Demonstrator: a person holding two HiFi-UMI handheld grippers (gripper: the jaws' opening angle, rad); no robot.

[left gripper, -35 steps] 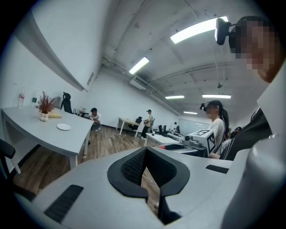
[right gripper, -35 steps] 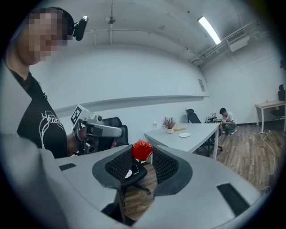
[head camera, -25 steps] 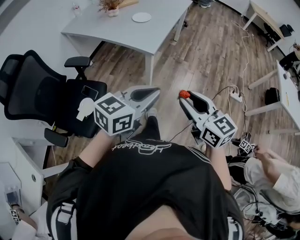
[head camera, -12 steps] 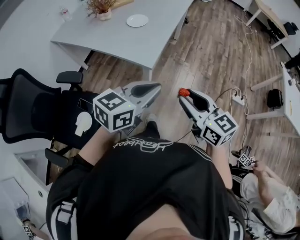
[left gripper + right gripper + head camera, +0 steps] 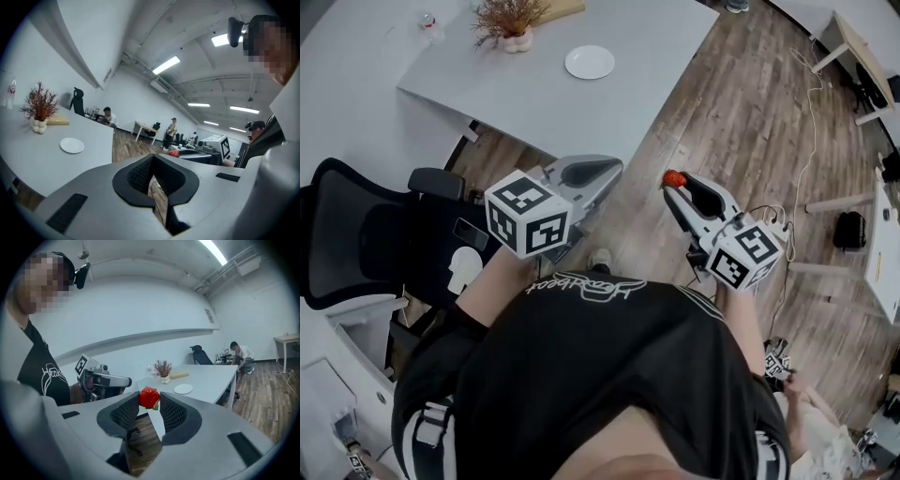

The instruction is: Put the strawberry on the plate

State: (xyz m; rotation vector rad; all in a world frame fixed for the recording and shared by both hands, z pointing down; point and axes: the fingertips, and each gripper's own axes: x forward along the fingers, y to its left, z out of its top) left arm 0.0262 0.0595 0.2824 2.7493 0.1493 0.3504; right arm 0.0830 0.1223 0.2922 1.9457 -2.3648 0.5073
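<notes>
A small red strawberry (image 5: 149,397) is pinched between the tips of my right gripper (image 5: 150,402), held in the air over the wooden floor. In the head view the strawberry (image 5: 672,178) shows at the tip of the right gripper (image 5: 675,187). The white plate (image 5: 589,62) lies bare on the grey table (image 5: 487,75) ahead and to the left, well beyond both grippers. It also shows as the plate (image 5: 183,389) and plate (image 5: 71,145). My left gripper (image 5: 614,171) is level beside the right one, its jaws shut with nothing in them (image 5: 153,159).
A dried plant in a white vase (image 5: 508,19) and a clear bottle (image 5: 427,21) stand at the table's far side. A black office chair (image 5: 366,234) is to my left. Cables (image 5: 806,159) run over the floor at right, near other desks (image 5: 853,47). Several people sit or stand far off (image 5: 108,115).
The table and plate have come nearer and lower in the head view as the person walked towards them. Both grippers keep their pose, the strawberry still held.
</notes>
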